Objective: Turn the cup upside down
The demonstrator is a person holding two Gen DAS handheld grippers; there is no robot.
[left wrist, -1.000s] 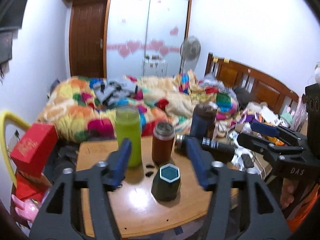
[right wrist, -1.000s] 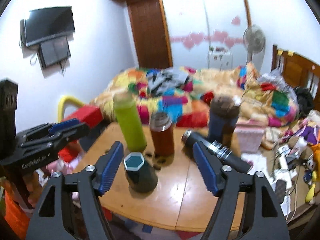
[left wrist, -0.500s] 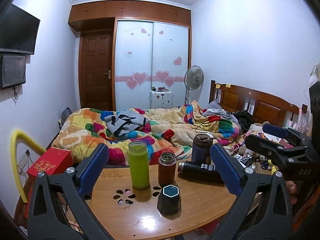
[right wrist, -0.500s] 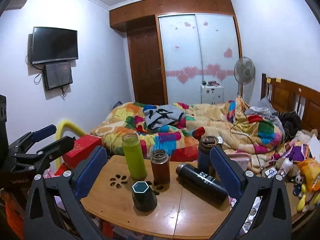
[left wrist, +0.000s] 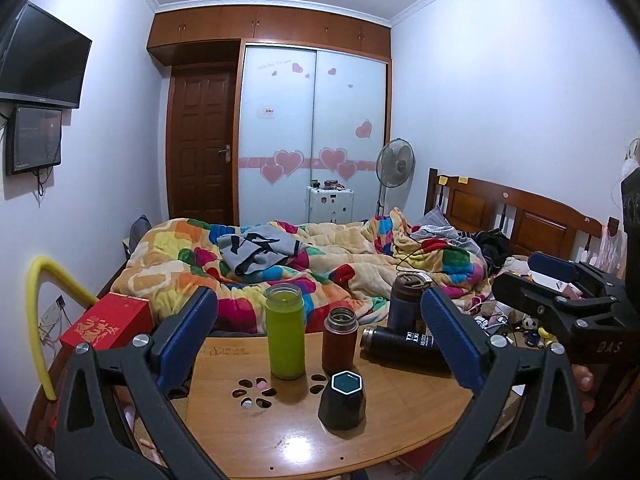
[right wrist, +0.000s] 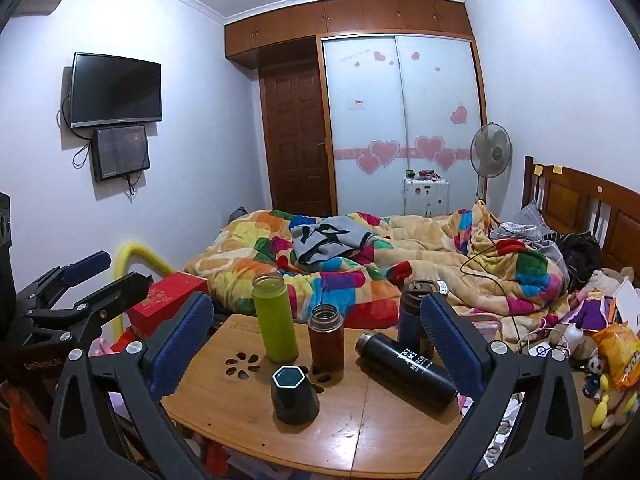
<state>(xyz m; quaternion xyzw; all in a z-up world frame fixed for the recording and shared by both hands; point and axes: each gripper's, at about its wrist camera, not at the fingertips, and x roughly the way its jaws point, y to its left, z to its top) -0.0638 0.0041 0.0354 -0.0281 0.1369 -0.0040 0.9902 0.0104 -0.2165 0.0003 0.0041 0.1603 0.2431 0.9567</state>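
Observation:
A dark hexagonal cup (left wrist: 343,400) stands upright, mouth up, near the front of the round wooden table (left wrist: 288,436); it also shows in the right wrist view (right wrist: 294,394). My left gripper (left wrist: 318,340) is open and empty, held back from the table with the cup low between its blue pads. My right gripper (right wrist: 316,340) is open and empty, also held back, with the cup just left of centre. The right gripper shows at the right edge of the left wrist view (left wrist: 560,280), and the left gripper shows at the left edge of the right wrist view (right wrist: 80,284).
Behind the cup stand a green bottle (left wrist: 285,331), a brown flask (left wrist: 340,340) and a dark blue tumbler (left wrist: 406,302). A black flask (left wrist: 404,348) lies on its side at the right. A red box (left wrist: 108,322) sits to the left. A bed with a colourful quilt (left wrist: 320,260) is beyond the table.
Both grippers have pulled back and up from the table and their jaws have opened wider. The cup and bottles stayed in place.

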